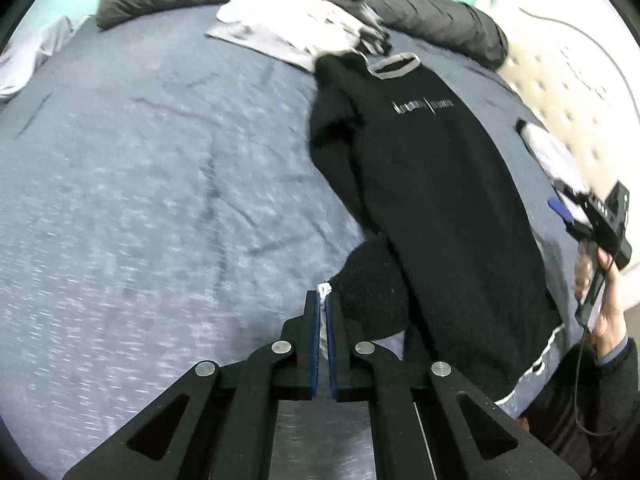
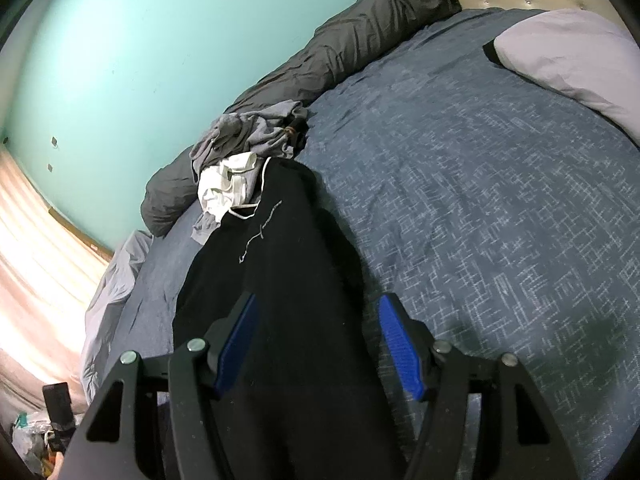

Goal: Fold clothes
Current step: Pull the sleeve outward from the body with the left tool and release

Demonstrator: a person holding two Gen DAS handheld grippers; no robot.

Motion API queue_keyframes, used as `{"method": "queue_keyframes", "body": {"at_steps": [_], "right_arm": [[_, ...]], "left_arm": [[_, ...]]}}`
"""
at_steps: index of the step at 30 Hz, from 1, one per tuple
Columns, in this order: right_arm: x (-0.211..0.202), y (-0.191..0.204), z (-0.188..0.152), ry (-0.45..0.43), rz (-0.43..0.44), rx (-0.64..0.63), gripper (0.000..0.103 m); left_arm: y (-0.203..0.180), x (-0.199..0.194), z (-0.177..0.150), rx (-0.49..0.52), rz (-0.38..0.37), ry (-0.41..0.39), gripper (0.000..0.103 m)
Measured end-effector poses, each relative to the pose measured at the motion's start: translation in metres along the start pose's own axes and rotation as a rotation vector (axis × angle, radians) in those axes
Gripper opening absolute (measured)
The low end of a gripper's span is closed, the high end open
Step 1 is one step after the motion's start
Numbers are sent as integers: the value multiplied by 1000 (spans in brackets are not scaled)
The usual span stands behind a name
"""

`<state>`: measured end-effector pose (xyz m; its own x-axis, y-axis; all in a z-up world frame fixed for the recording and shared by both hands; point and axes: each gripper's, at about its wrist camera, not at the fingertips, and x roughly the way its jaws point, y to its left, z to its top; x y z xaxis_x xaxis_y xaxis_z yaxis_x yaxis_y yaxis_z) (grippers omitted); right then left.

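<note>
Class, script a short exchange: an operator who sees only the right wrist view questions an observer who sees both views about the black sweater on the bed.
Operator: I can't see the left gripper. How does it stand?
Observer: The left gripper is shut, its tips beside the bunched sleeve of the black sweater.
Operator: Is the sleeve pinched?
Observer: A small white scrap shows at the tips; whether cloth is pinched, I cannot tell.
</note>
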<state>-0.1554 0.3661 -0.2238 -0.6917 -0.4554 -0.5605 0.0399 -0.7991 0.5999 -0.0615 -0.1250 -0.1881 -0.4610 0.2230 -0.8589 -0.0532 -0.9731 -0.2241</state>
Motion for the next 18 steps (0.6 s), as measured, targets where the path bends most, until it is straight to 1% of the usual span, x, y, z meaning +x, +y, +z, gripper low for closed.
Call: {"method": "queue_keyframes", "body": {"at_steps": [3,8,15,18], "right_arm": [[1,0,0,0,-4,-7,64],[7,2,-4,18,-10,-16,64],[2,9,-3,11,2,-17,64],[-1,13,-1,11,0,-22,64]], "left_arm": [[19,-20,12,-25,33,-42,3],[49,-54,30,-36,108,-99,3],[96,-96,55,-54,221,-158,3],[115,-109,63,-67,253,-181,3]]}}
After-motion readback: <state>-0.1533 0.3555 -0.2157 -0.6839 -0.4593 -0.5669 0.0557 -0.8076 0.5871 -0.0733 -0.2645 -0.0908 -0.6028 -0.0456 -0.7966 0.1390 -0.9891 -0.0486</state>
